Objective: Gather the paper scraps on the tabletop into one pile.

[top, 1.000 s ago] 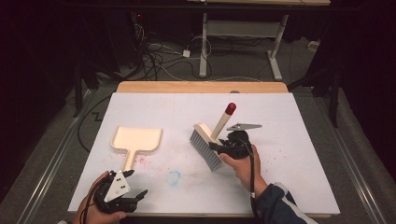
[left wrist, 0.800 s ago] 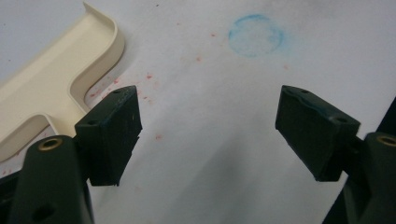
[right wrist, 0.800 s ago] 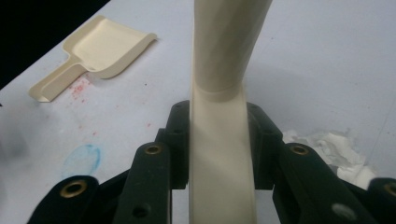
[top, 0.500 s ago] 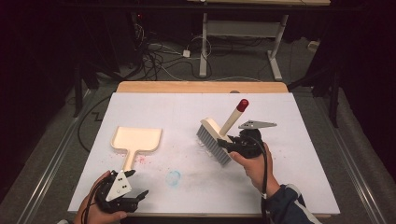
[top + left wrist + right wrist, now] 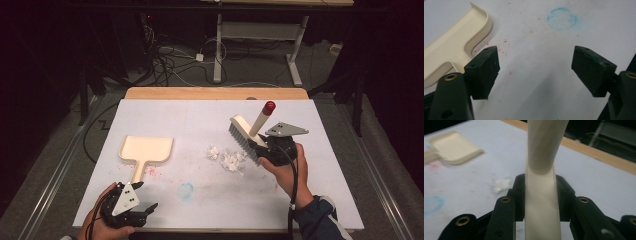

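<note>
Right now the right hand-held gripper (image 5: pixel 261 148) clamps the cream brush (image 5: pixel 242 131) by its handle, bristles just above white crumbs (image 5: pixel 227 158) on the tabletop (image 5: pixel 320 190). Beside the dustpan (image 5: pixel 145 150), the left hand-held gripper (image 5: pixel 142 212) gapes wide, empty.

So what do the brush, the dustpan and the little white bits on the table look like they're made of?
Brush: cream moulded plastic by its smooth, even sheen, with grey bristles, likely synthetic, and a glossy red handle cap. Dustpan: the same cream plastic, matte, with a rounded moulded rim. White bits: crumpled and irregular, probably paper or foam scraps; too small to tell.
</note>
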